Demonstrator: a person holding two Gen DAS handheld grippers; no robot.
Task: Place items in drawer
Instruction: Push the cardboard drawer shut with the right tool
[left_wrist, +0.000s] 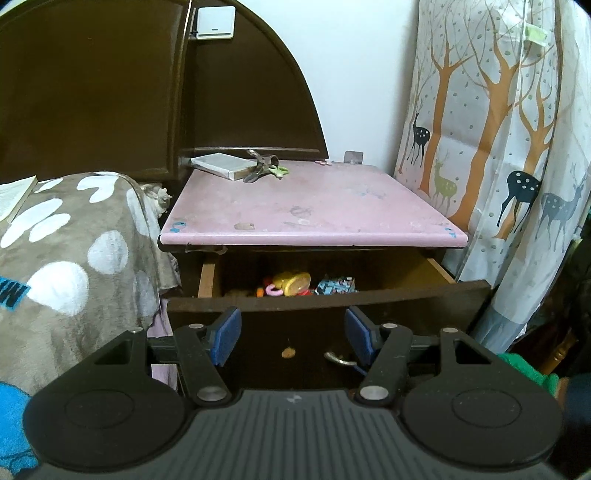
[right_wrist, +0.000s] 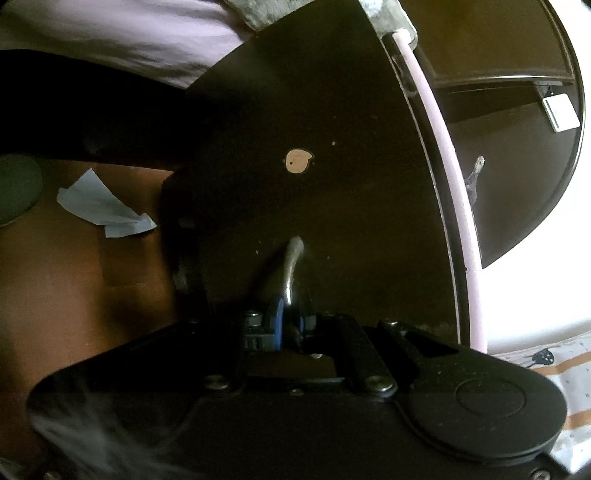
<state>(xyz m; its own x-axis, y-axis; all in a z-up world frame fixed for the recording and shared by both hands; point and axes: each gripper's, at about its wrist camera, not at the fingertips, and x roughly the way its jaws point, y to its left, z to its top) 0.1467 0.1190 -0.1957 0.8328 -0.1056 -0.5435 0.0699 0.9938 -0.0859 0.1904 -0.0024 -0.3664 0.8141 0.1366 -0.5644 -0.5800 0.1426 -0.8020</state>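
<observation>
Bedside, beside a deer-print curtain (left_wrist: 491, 122): dark wooden drawer (left_wrist: 328, 295) pulled out under pink bench (left_wrist: 314, 206), toys already inside. Scissors (left_wrist: 264, 168) and a small box (left_wrist: 221, 165) waiting at bench's far left corner. Right tongs (right_wrist: 290, 325) clamped on curved metal handle (right_wrist: 291, 266); left tongs (left_wrist: 291, 336) parted, empty.

The right tool (right_wrist: 290, 325) is clamped shut on the metal handle (right_wrist: 291, 266) of the dark drawer front (right_wrist: 332, 203); a tan sticker (right_wrist: 298, 161) sits above it; crumpled paper (right_wrist: 103, 206) lies on the brown floor (right_wrist: 74, 288).
</observation>
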